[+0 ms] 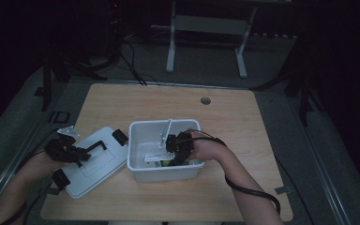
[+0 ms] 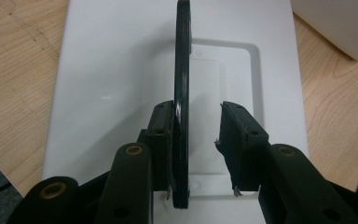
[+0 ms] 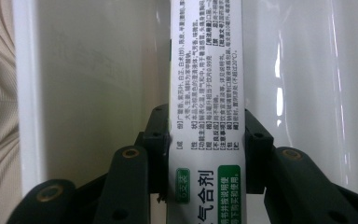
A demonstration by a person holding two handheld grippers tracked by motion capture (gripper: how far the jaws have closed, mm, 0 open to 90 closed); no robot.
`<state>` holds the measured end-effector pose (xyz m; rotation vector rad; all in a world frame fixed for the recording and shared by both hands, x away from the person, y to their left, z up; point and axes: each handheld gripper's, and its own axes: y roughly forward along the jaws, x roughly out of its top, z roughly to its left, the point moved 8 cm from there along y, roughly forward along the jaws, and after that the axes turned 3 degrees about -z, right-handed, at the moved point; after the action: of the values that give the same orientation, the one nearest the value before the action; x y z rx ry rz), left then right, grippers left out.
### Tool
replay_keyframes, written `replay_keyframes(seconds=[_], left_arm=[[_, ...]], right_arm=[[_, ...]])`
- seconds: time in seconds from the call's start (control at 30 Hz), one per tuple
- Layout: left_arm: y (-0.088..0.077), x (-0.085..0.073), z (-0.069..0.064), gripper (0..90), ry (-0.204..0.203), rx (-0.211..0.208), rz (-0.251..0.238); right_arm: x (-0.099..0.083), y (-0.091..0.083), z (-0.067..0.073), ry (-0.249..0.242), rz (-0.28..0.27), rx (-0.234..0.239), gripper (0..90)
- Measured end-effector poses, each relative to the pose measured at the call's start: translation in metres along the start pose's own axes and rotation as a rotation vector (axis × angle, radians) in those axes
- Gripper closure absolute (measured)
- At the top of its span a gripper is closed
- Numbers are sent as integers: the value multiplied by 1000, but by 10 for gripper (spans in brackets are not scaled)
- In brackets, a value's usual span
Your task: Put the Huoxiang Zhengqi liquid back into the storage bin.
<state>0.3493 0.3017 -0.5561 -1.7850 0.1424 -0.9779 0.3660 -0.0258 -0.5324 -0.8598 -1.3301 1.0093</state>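
the right gripper (image 1: 177, 152) is pinching a medicine box (image 3: 206, 93) inside the tub (image 1: 138, 161). the left gripper (image 1: 77, 152) is straddling the lid handle (image 2: 182, 102), jaws spread; the lid (image 1: 93, 164) is lying off, closing left.

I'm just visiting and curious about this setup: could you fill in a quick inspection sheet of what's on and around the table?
Surface: wooden table, with a round hole near its far edge.
Job's things: white bin, open; its lid lies flat beside it; a printed box is inside the bin.
Clutter: nothing seen.
Grippers: left tool straddles the lid's raised black handle, one pad touching; right tool is shut on the printed box, down inside the bin.
Cables: a black cable trails from the right tool.
Surroundings: dark room, a white table frame behind.
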Motion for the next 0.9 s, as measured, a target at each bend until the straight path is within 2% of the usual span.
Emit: replay_keyframes(seconds=[0.27, 0.47, 0.63, 0.7, 0.9], left_arm=[[1, 2, 0, 654, 6, 4, 6], [3, 3, 0, 654, 0, 6, 16], [3, 4, 0, 654, 1, 6, 14], [3, 5, 0, 654, 0, 5, 13], [5, 6, -1, 654, -2, 7, 20]], right_arm=[[-8, 0, -2, 5, 39, -29, 610], [-8, -14, 2, 15, 1, -31, 602], [-7, -33, 3, 25, -73, -38, 593], [-7, -44, 2, 33, -108, -57, 581], [-14, -73, 0, 68, -227, -102, 478]])
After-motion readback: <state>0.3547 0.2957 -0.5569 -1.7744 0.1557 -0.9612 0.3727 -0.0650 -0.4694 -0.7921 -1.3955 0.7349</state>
